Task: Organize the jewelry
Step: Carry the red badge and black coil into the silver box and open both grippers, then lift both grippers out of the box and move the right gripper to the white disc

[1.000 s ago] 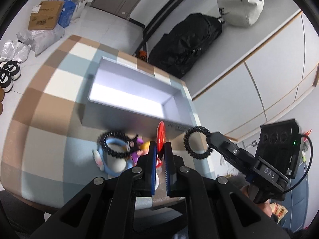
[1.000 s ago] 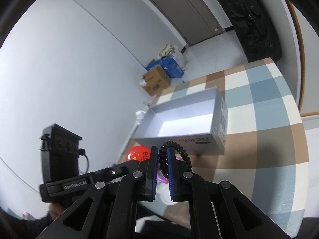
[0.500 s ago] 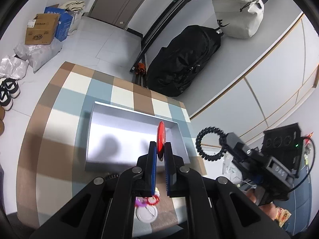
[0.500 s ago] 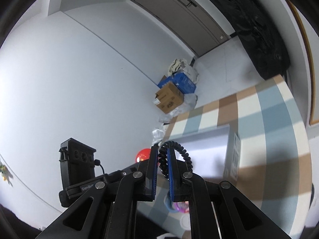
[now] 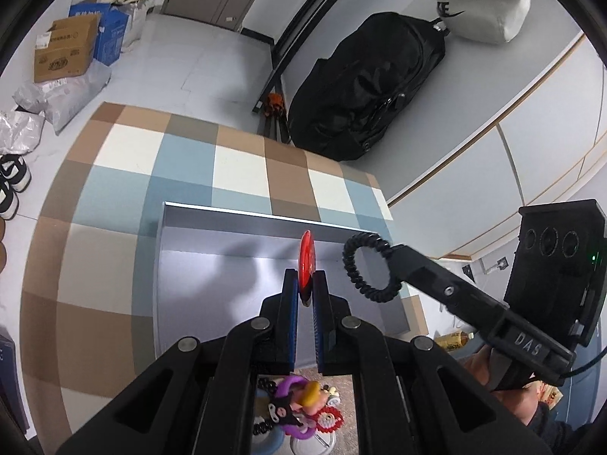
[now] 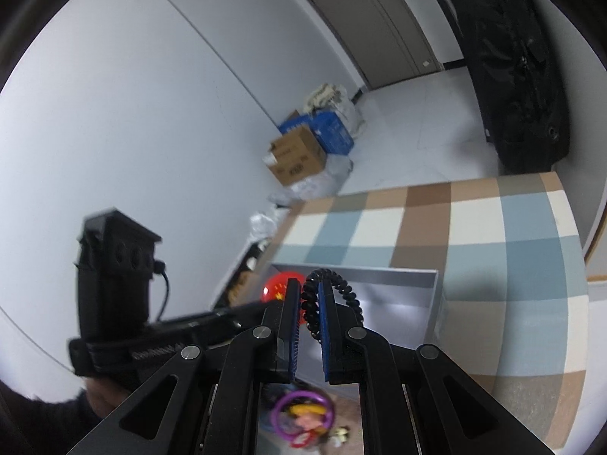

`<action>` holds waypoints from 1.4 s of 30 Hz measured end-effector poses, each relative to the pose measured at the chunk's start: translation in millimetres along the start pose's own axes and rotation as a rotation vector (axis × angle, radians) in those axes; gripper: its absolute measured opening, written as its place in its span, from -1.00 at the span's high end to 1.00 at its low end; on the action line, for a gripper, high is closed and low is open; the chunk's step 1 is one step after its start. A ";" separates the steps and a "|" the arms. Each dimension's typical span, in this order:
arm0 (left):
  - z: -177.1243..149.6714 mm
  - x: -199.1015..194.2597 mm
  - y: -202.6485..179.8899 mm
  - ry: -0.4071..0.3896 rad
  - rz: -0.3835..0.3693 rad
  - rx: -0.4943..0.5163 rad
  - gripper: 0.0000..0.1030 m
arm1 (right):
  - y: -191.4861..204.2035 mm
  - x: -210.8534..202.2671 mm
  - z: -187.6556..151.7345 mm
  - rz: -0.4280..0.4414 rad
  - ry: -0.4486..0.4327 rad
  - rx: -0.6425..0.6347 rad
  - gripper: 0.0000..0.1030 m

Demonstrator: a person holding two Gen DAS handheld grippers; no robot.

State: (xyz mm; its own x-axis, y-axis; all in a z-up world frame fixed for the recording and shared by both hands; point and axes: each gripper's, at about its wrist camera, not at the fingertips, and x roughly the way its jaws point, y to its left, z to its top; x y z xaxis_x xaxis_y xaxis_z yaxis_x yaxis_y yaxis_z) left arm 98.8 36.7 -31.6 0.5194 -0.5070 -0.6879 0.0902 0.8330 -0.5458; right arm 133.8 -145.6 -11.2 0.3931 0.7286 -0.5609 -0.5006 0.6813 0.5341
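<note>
My left gripper (image 5: 305, 284) is shut on the edge of a red round badge (image 5: 306, 258), held above the open grey box (image 5: 227, 288). The right gripper (image 5: 394, 261) comes in from the right of that view, shut on a black spiral hair tie (image 5: 366, 265) over the box's right end. In the right wrist view my right gripper (image 6: 310, 292) pinches the black spiral hair tie (image 6: 334, 284). The red badge (image 6: 277, 288) with yellow stars shows just left of it, over the grey box (image 6: 398, 292). A heap of colourful trinkets (image 5: 299, 413) lies below both grippers.
The checked tablecloth (image 5: 125, 189) covers the table around the box. A black bag (image 5: 364, 94) and a white bag (image 5: 478, 0) stand beyond the far edge. Cardboard boxes (image 5: 64, 53) and shoes (image 5: 11, 182) sit on the floor at left. A hand (image 5: 508, 383) holds the right gripper.
Both grippers have travelled from the trinket heap to above the grey box, each carrying its item. The heap now lies beneath the fingers, at the bottom of both views.
</note>
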 end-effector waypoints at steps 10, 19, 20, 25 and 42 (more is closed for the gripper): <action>5.7 13.6 2.7 0.031 -0.022 -0.030 0.94 | -11.4 16.8 1.6 -0.032 0.026 0.017 0.83; 8.8 5.7 0.1 0.002 -0.027 -0.054 0.01 | -18.9 7.6 2.7 -0.006 -0.008 0.067 0.38; 8.7 3.6 -0.9 -0.005 -0.022 -0.044 -0.05 | -19.6 3.7 2.6 -0.009 -0.024 0.069 0.11; 2.6 -6.9 0.2 -0.051 0.010 -0.022 -0.11 | -23.6 -5.1 1.3 -0.011 -0.061 0.108 -0.38; -15.2 -27.3 -5.3 -0.125 0.130 0.028 -0.12 | -14.9 -22.2 -12.4 -0.060 -0.113 0.067 -0.84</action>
State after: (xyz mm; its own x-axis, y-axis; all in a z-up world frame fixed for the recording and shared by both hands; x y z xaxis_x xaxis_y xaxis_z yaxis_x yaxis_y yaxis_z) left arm 71.1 42.7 -17.2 0.6298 -0.3644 -0.6860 0.0383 0.8966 -0.4412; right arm 123.0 -172.8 -14.6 0.5072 0.6873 -0.5199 -0.4227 0.7241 0.5449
